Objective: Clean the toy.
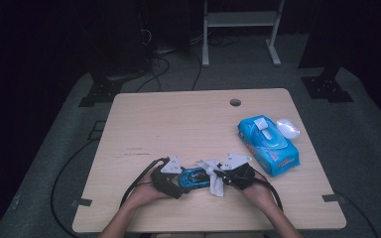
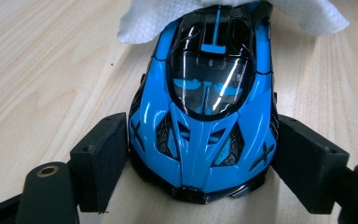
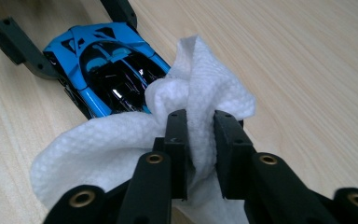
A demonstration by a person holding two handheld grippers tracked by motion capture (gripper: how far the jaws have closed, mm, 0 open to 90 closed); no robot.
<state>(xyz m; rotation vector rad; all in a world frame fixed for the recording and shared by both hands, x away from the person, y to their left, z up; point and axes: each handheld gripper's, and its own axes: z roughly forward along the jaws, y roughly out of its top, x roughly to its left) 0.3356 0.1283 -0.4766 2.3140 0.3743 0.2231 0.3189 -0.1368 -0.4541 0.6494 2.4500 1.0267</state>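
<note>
A blue and black toy car (image 1: 194,177) lies on the wooden table (image 1: 178,124) near its front edge. In the left gripper view its nose points toward the camera, and the car (image 2: 200,116) sits between the two black pads (image 2: 105,158), which press on its sides. My left gripper (image 1: 181,181) is shut on it. My right gripper (image 3: 200,135) is shut on a bunched white wipe (image 3: 121,149), which rests against the rear of the car (image 3: 102,70). That wipe (image 2: 144,21) covers the car's tail. From above, the right gripper (image 1: 219,175) sits just right of the car.
A blue pack of wet wipes (image 1: 268,145) lies to the right, with a crumpled white piece (image 1: 287,128) beside its far end. A round cable hole (image 1: 235,102) is near the table's far edge. Cables trail from both grippers over the front edge.
</note>
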